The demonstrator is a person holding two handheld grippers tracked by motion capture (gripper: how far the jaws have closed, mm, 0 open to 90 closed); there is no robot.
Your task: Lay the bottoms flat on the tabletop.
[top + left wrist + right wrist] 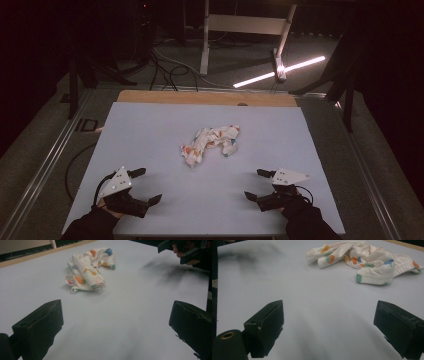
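Crumpled cloth (210,144) (white, with coloured spots) lies bunched mid-table (150,125), well apart from both claws. Left claw (141,186) and right claw (258,184) hover released near the front edge, holding nothing. Best to approach low and pinch opposite outer edges, not the bunched middle.

Crumpled cloth (210,143) on pale table (150,130)

Item count on the table (150,125)
One crumpled cloth (211,144); two grippers: left gripper (148,186), right gripper (256,184).
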